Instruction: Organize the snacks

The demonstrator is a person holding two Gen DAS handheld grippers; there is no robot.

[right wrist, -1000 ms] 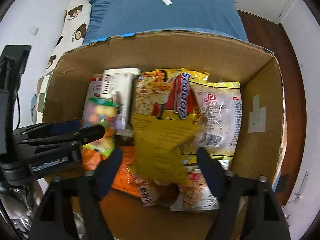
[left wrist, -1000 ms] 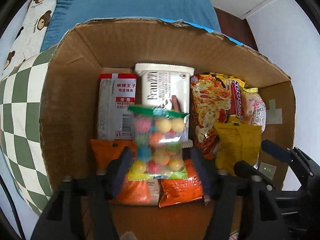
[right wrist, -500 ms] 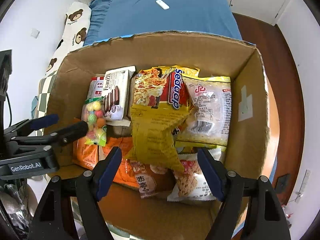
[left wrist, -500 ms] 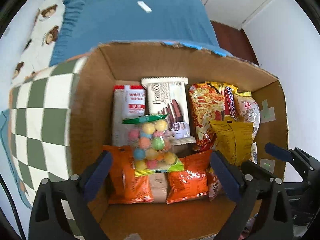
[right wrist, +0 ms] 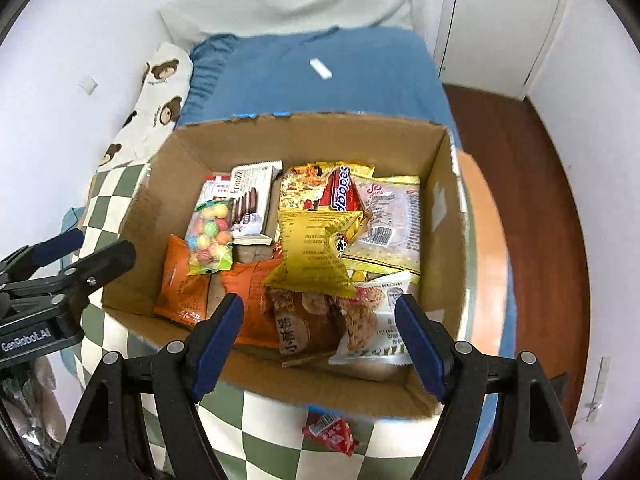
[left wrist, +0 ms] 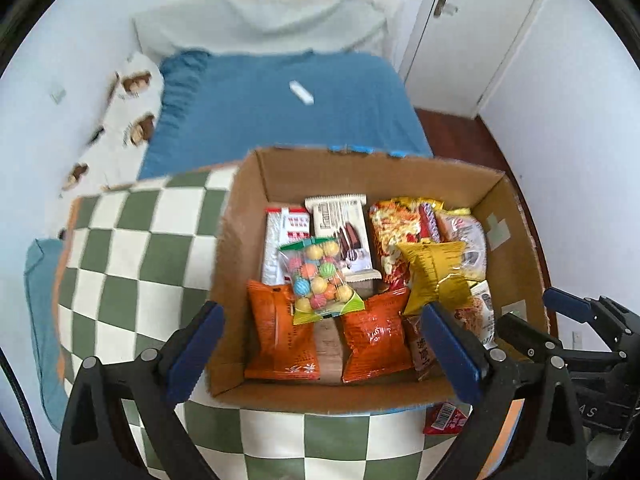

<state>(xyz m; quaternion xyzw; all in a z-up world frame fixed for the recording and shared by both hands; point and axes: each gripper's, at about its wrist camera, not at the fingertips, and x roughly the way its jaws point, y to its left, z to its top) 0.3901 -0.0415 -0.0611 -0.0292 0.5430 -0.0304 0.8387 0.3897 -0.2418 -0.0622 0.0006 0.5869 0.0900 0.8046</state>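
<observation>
An open cardboard box (left wrist: pixel 240 208) sits on a green-and-white checked cloth, full of snack packs. A clear bag of coloured candy balls (left wrist: pixel 320 280) (right wrist: pixel 210 236) lies on two orange packs (left wrist: pixel 280 336). A yellow foil bag (left wrist: pixel 436 276) (right wrist: pixel 312 256) rests on the packs at the right. My left gripper (left wrist: pixel 324 348) hovers open above the box's near wall, with nothing between its fingers. My right gripper (right wrist: pixel 320 342) is also open and empty, above the near right part of the box.
A small red packet (right wrist: pixel 330 434) (left wrist: pixel 444 418) lies on the checked cloth (left wrist: pixel 132 248) just outside the box's near wall. Behind the box is a blue bed (left wrist: pixel 280 120) with a small white object (left wrist: pixel 301 92). Wooden floor (right wrist: pixel 540 200) runs along the right.
My left gripper opened and let go of the candy bag, which now lies in the box. Both grippers rose and drew back from the box.
</observation>
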